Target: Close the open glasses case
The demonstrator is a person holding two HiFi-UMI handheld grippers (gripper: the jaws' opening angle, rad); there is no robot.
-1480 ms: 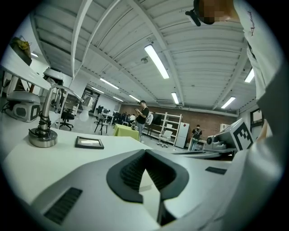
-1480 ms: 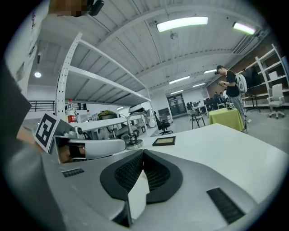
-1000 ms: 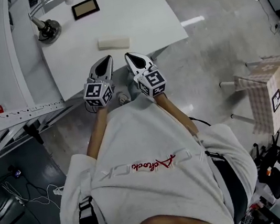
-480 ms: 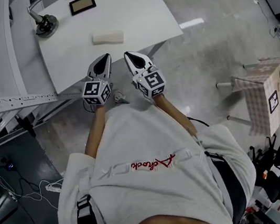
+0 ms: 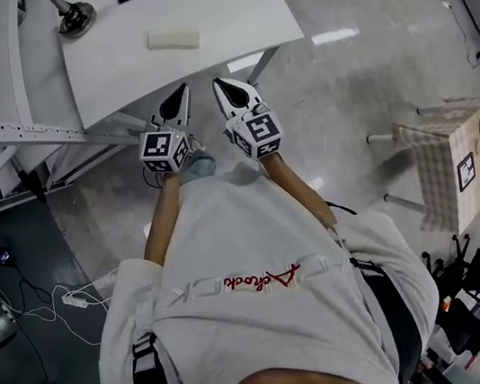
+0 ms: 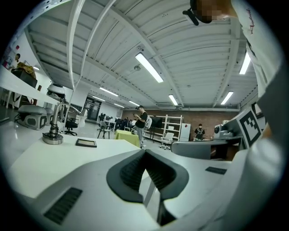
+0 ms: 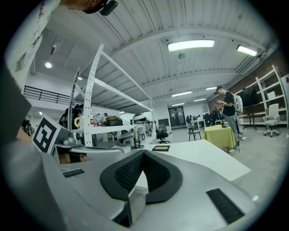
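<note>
While the glasses case (image 5: 172,38) is lying on the white table (image 5: 229,15), the left gripper (image 5: 180,94) and right gripper (image 5: 223,87) are hovering short of its near edge, jaws pressed together (nothing between them).

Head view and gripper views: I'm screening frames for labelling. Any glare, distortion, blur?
Head view: sharp; glare streak on the glossy grey floor. Left gripper view: fisheye bends the ribbed white ceiling; corners black. Right gripper view: same bending, long ceiling lamp blown out.

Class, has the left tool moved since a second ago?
Yes: the left tool has drawn back from over the table to its near edge.
</note>
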